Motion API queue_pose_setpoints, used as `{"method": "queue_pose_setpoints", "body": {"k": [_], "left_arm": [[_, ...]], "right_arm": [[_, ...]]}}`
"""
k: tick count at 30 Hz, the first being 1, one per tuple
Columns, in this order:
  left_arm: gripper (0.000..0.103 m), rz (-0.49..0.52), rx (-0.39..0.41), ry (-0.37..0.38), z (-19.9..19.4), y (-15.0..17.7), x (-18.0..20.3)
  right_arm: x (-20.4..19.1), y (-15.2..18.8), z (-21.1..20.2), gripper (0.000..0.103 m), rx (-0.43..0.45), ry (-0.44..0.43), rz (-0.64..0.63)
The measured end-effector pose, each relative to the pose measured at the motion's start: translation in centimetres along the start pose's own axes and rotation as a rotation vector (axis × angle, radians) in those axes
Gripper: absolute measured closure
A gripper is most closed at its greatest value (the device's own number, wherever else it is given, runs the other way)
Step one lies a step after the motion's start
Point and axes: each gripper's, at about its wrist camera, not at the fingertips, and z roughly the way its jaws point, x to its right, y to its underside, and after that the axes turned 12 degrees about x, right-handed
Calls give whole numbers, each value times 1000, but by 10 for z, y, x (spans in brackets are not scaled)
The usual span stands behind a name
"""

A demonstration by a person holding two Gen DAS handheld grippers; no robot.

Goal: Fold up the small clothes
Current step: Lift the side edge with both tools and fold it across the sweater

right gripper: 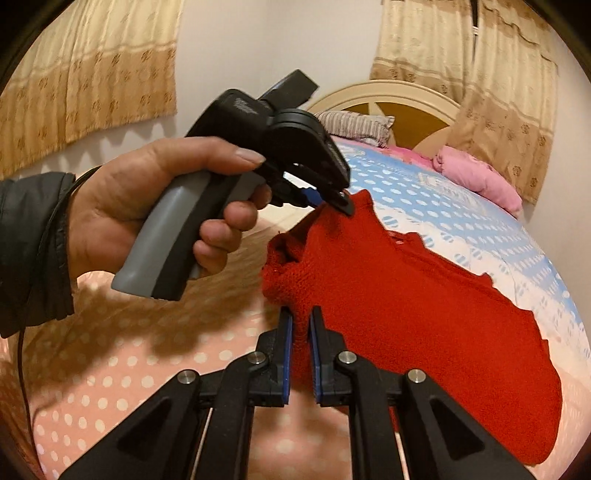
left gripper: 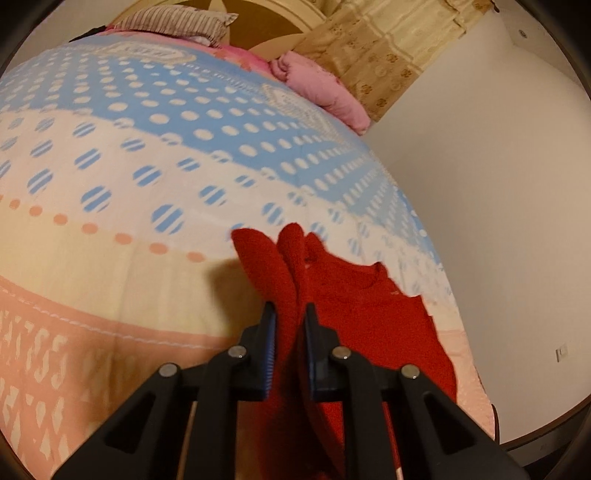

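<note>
Both claws, left claw (left gripper: 290, 314) and right claw (right gripper: 301, 319), pinch the red sweater (right gripper: 406, 295), neckline pointing headboardward.

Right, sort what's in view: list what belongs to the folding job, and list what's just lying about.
Job:
- red knitted sweater
- left gripper, clamped on the sweater
- right gripper, clamped on the sweater
- dotted bedspread, the folding surface

Lying about:
- striped pillow
- pink quilt bundle
- curtains
- headboard
</note>
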Motion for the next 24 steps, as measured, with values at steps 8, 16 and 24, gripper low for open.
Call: {"method": "queue_pose_setpoints", "body": {"k": [8,16,24], "left_arm": [[89,32,18,42,3,-4,41],[89,89,10,66,16,-2,88],[90,137,-43,62,44,13,127]], "right_arm": [[37,-3,-23,95,50,33,77],[83,5,-46,95,75,76,191],[131,15,-78,103,112,111,302]]}}
